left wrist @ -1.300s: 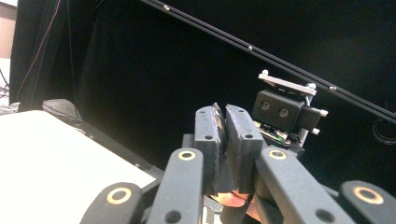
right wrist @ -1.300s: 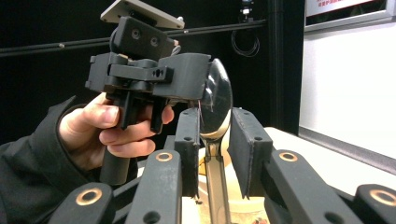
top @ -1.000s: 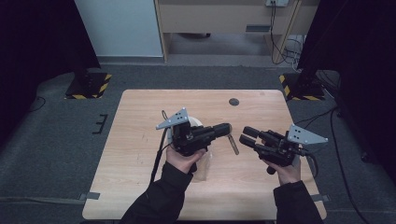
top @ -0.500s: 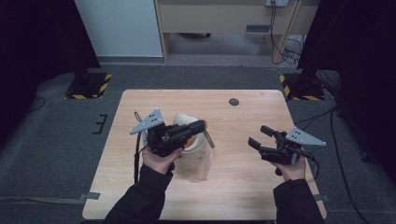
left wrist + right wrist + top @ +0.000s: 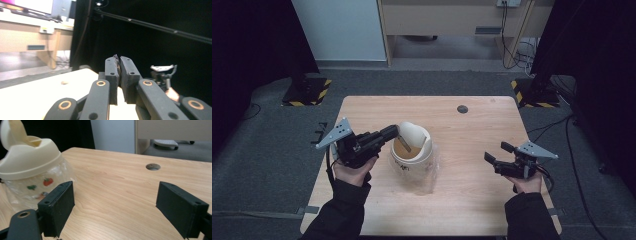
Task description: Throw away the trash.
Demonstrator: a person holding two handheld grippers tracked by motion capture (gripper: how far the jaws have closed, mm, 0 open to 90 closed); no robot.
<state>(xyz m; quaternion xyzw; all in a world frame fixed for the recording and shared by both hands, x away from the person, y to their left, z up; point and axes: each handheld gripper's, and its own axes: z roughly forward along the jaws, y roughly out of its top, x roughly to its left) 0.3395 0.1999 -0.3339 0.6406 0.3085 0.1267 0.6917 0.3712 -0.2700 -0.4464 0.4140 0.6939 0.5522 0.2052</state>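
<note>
A small cream bin (image 5: 411,152) with a swing lid tipped open stands upright near the tabletop's centre, toward seven o'clock. Its clear body is lined with plastic and bears strawberry prints (image 5: 48,181).

The thin dark thing pinched between the left gripper (image 5: 119,75) pads is too slight to name; the bin (image 5: 32,167) is cut by the picture's left edge.
</note>
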